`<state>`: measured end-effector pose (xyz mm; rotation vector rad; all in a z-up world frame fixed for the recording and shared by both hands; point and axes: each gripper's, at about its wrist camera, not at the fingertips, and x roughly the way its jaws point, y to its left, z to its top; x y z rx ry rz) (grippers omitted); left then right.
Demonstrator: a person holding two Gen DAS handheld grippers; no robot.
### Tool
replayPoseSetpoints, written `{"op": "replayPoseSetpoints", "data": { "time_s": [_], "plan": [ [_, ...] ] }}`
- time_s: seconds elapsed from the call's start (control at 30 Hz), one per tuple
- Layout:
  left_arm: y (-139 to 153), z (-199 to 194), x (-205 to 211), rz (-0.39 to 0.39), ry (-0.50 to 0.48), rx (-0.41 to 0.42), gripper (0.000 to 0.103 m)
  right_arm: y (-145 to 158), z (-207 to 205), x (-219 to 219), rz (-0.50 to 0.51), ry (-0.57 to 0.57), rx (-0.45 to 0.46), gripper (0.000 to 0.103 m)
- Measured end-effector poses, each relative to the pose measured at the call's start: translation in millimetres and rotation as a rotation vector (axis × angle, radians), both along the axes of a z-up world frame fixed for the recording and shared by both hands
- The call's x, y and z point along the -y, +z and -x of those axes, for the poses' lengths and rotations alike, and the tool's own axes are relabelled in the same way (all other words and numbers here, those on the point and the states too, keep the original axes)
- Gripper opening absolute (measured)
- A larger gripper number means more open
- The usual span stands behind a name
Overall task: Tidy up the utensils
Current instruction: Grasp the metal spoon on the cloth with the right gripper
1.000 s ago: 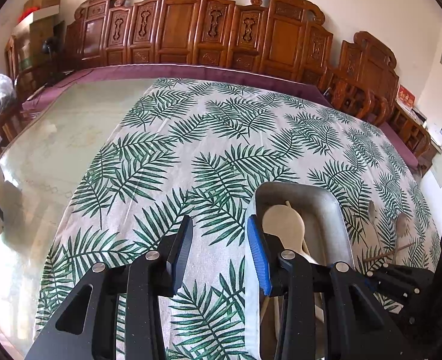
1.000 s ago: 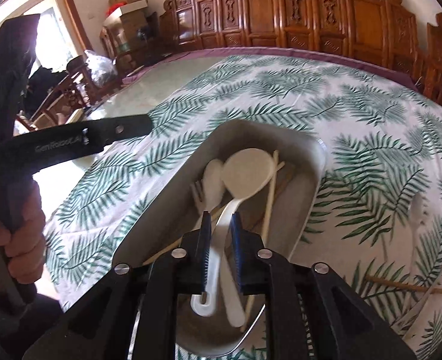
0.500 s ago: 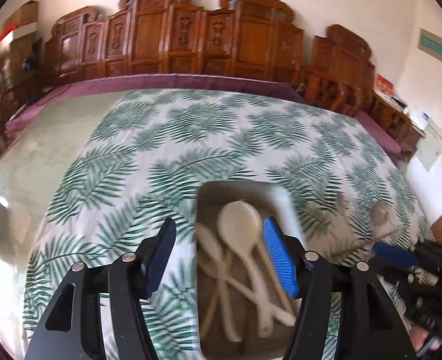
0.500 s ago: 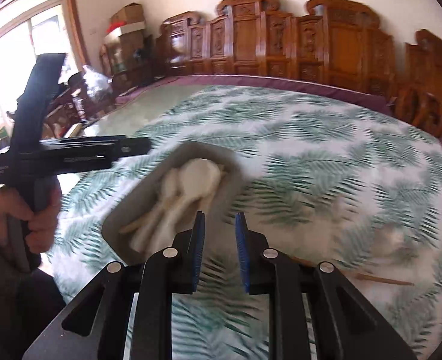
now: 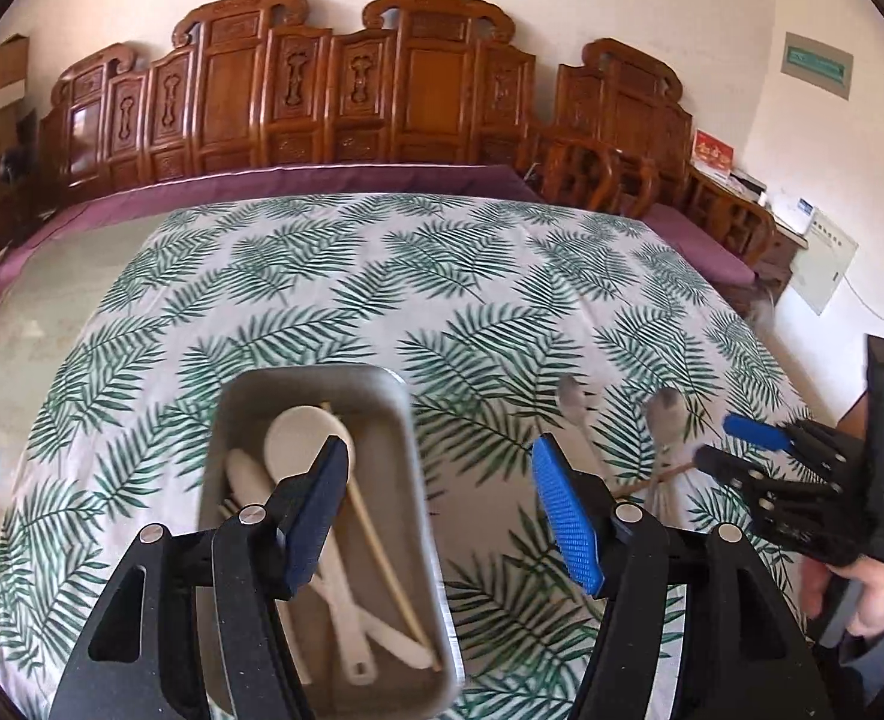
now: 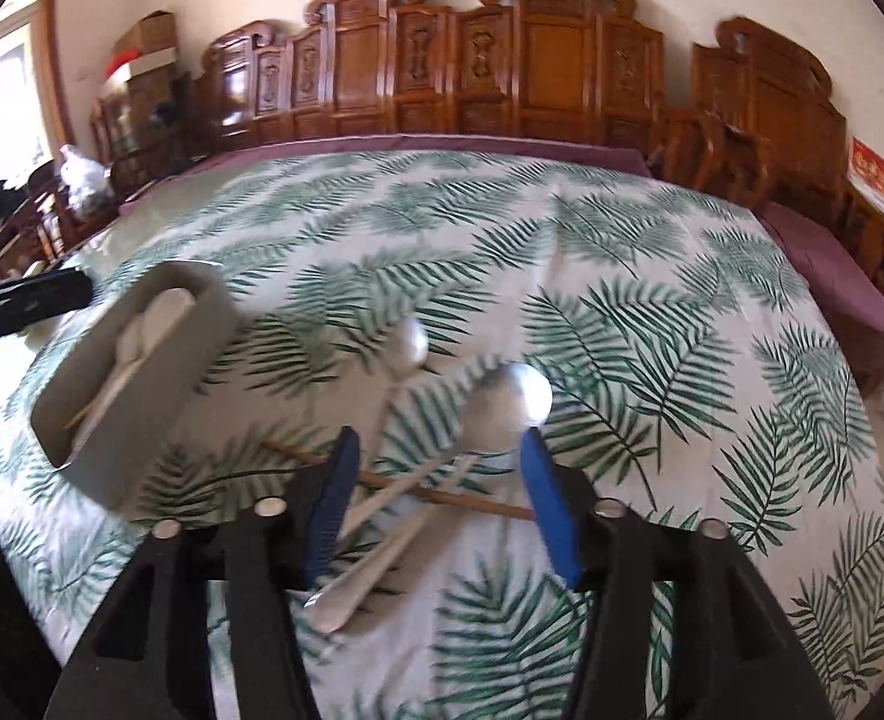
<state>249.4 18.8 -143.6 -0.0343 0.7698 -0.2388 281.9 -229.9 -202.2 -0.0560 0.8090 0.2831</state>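
Note:
A grey tray (image 5: 316,381) on the palm-leaf cloth holds white spoons (image 5: 298,432) and a chopstick (image 5: 382,546). My left gripper (image 5: 439,456) hangs open over the tray's right rim, nothing between its pads. Two loose pale spoons (image 6: 511,402) (image 6: 409,345) and a wooden chopstick (image 6: 472,501) lie on the cloth right of the tray (image 6: 142,372). My right gripper (image 6: 440,441) hovers over them with its jaws opening. The spoon handles show between the fingers, but the pads do not press them. The right gripper (image 5: 730,441) also appears at the right of the left wrist view.
Carved wooden chairs (image 5: 346,90) line the table's far side. Left of the cloth lies a bare table top (image 5: 40,300). A person's hand (image 5: 868,594) holds the right gripper's handle. Part of the left gripper (image 6: 22,300) juts in at the left of the right wrist view.
The right gripper left the tray and its white spoon, swung right over the loose spoons and opened. The left gripper opened wider and shifted right, from beside the tray to over it.

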Motion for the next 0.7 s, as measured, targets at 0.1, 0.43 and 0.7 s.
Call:
{"op": "replayPoseSetpoints", "data": {
  "time_s": [0.1,0.43,0.7],
  "plan": [
    [-4.7,1.3,13.2,-0.018,-0.024,-0.009,0.061,-14.7,-14.8,7.6,-0.023,-0.024,-0.026,0.065],
    [-15.8,3.8,38.8,-0.057,-0.072,-0.027,0.061,-44.8,-55.1,22.4,-0.139,-0.079,-0.107,0.065],
    [-17.1,3.6,38.8,-0.060,-0.073,-0.028,0.061,-46.2,-55.7,22.8,-0.145,-0.081,-0.114,0.035]
  ]
}}
